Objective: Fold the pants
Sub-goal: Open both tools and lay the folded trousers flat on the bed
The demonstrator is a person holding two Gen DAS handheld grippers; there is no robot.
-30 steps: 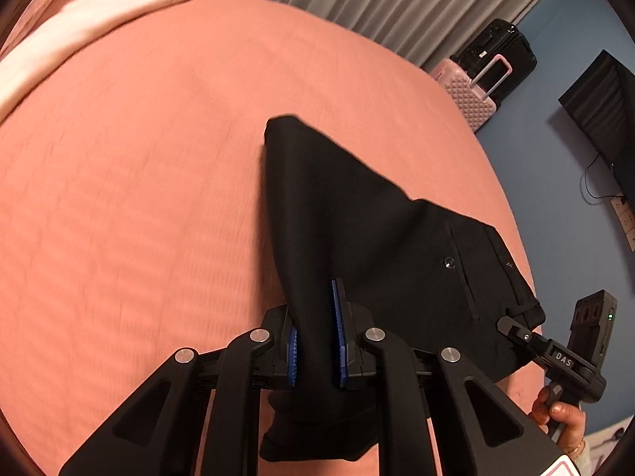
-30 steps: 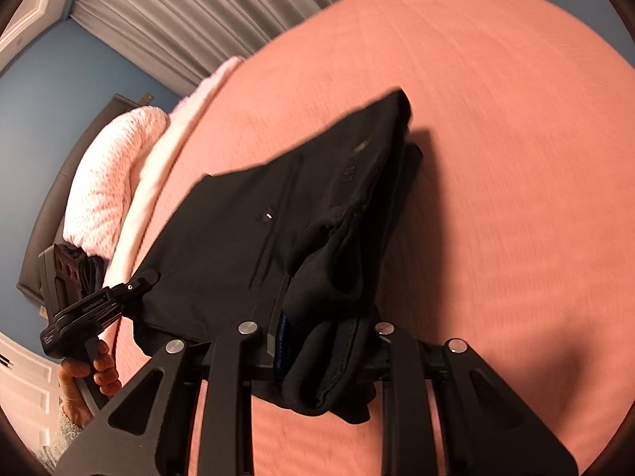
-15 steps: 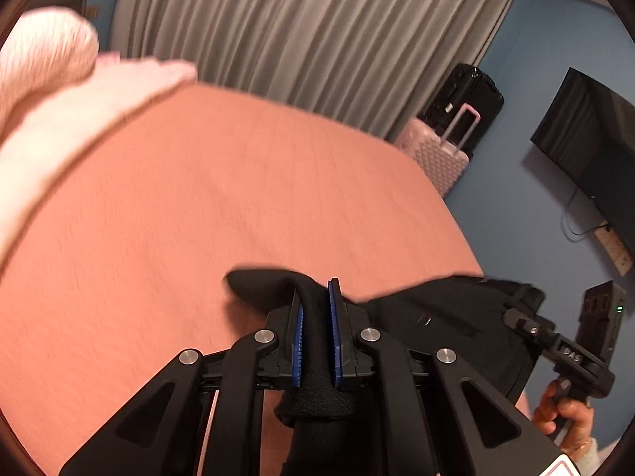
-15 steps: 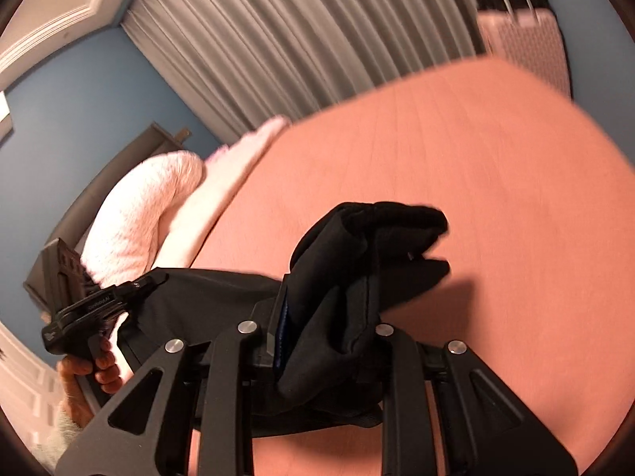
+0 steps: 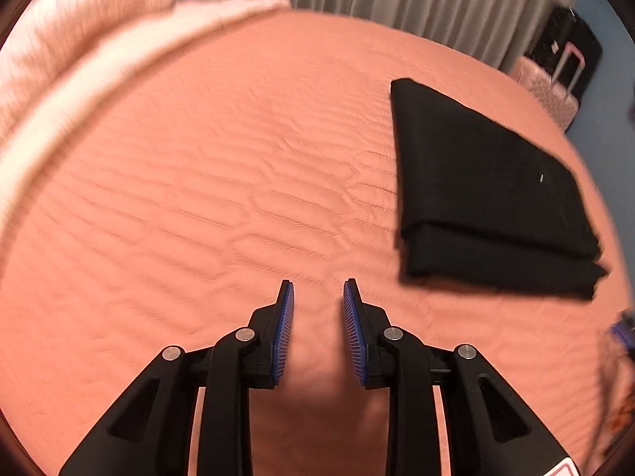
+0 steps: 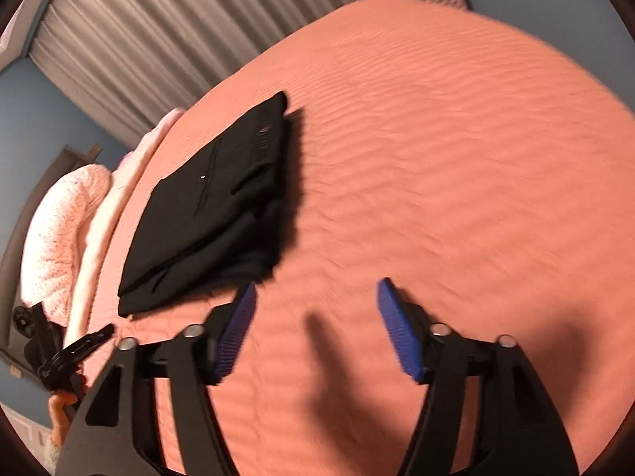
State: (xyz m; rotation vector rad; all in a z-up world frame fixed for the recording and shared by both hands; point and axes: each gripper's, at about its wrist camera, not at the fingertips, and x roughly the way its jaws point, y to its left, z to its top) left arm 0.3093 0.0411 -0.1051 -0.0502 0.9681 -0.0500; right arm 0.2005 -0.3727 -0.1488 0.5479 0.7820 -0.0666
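The black pants (image 5: 484,194) lie folded in a flat stack on the salmon bedspread (image 5: 222,182), at the right in the left wrist view. In the right wrist view the pants (image 6: 214,206) sit left of centre. My left gripper (image 5: 317,289) hovers over bare bedspread to the left of the pants, jaws opening, nothing between the blue pads. My right gripper (image 6: 315,289) is beside the pants' near right corner, jaws opening wide and empty. The left gripper (image 6: 79,351), held by a hand, shows at the lower left of the right wrist view.
Pink pillows (image 5: 79,39) and a pale blanket line the head of the bed. Grey curtains (image 6: 151,35) hang behind. A pink suitcase (image 5: 555,87) and a black one stand past the far bed edge. Bare bedspread (image 6: 456,158) stretches to the right of the pants.
Both grippers let go of the pants and pulled away from them. The pants went from hanging in the jaws to lying folded flat on the bed.
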